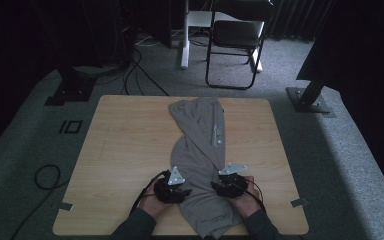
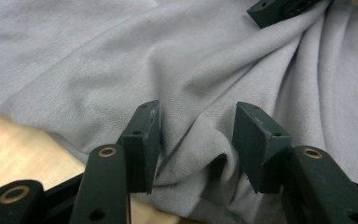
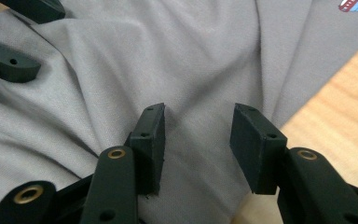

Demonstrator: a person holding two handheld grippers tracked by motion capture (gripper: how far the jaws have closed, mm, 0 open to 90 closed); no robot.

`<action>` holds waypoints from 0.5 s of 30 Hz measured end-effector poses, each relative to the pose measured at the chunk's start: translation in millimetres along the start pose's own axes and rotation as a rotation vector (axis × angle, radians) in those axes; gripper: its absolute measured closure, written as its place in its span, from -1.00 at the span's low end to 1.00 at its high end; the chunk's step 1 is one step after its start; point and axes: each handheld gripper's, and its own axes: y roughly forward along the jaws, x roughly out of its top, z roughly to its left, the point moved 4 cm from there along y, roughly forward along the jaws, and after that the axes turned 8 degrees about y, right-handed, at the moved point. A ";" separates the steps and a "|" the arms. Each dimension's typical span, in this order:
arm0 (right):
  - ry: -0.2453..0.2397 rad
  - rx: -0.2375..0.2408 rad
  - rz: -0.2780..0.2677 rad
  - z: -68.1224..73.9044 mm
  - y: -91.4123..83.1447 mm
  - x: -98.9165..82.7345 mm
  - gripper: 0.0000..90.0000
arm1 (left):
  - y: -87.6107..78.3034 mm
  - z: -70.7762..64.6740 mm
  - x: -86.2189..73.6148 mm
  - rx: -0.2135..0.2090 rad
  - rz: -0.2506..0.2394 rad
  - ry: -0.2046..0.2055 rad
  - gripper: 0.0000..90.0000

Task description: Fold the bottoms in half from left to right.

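The room is dark, w/ grey carpet, a black folding chair point(image 1: 235, 42) at the back and cables on the floor. In the middle stands a light wooden table point(image 1: 125, 145). On it lies a grey shirt point(image 1: 200, 150), bunched into a long twisted strip that runs from the far edge down to the near edge, right by the person. A small colourful print point(image 1: 218, 136) sits on its right side.

Both hands come in from the bottom, one on each side of the shirt's near part. That looks like a set-up to grab the cloth at 2 spots and pull it flat, so the twist can come out.

The left gripper point(image 2: 196, 140) is low on the cloth. Its jaws stand apart, w/ a little raised fold between them. The pads don't press on it yet, so it's open, not holding. The fold sits there prob. bc the gripper pushed in at the shirt's edge, close to the bare wood.

The right gripper point(image 3: 196, 140) is open too. Flat cloth lies between its jaws, and the pads aren't squeezing it. It sits near the shirt's other edge, just beside the wood.

In the high view the left gripper point(image 1: 172, 189) and right gripper point(image 1: 228, 184) face each other across the shirt, so each can take its own side.
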 end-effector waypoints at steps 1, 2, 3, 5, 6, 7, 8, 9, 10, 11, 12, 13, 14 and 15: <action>-0.006 0.005 0.004 2.5 -1.2 -1.5 0.23 | -2.3 -2.5 -1.5 -0.025 -0.003 -0.008 0.18; -0.010 0.013 0.010 6.1 -2.8 -3.4 0.24 | -4.2 -4.7 -3.0 -0.058 -0.012 -0.026 0.20; -0.010 0.022 0.018 9.8 -4.3 -4.9 0.26 | -6.2 -6.6 -4.7 -0.096 -0.023 -0.051 0.22; -0.021 0.039 0.039 15.6 -6.5 -6.3 0.31 | -8.1 -8.1 -6.3 -0.122 -0.027 -0.065 0.24; -0.021 0.047 0.049 17.9 -7.0 -6.3 0.32 | -8.9 -8.2 -6.5 -0.122 -0.021 -0.057 0.25; -0.027 0.054 0.057 19.4 -7.1 -5.7 0.34 | -9.5 -7.6 -5.8 -0.113 -0.015 -0.048 0.26; -0.034 0.059 0.051 20.0 -6.7 -4.4 0.35 | -9.9 -5.8 -4.5 -0.094 -0.014 -0.044 0.26; -0.040 0.052 0.036 19.1 -6.2 -2.0 0.37 | -11.3 -1.7 -2.0 -0.070 -0.022 -0.044 0.26; -0.035 0.030 0.021 16.6 -5.7 2.9 0.38 | -12.7 2.8 0.8 -0.045 -0.037 -0.051 0.26; -0.031 0.026 -0.004 14.0 -5.5 9.0 0.40 | -13.9 6.8 3.2 -0.023 -0.045 -0.057 0.26; -0.035 0.028 -0.027 11.9 -5.4 14.6 0.41 | -14.4 12.7 6.4 0.009 -0.056 -0.068 0.26; -0.043 0.026 -0.054 9.7 -4.4 22.9 0.42 | -14.0 21.4 9.9 0.057 -0.059 -0.080 0.26; -0.055 0.018 -0.076 6.7 -1.0 34.3 0.44 | -12.8 26.9 11.6 0.090 -0.059 -0.083 0.27; -0.061 0.012 -0.085 5.3 2.1 41.3 0.46 | -10.7 34.4 12.9 0.133 -0.049 -0.091 0.26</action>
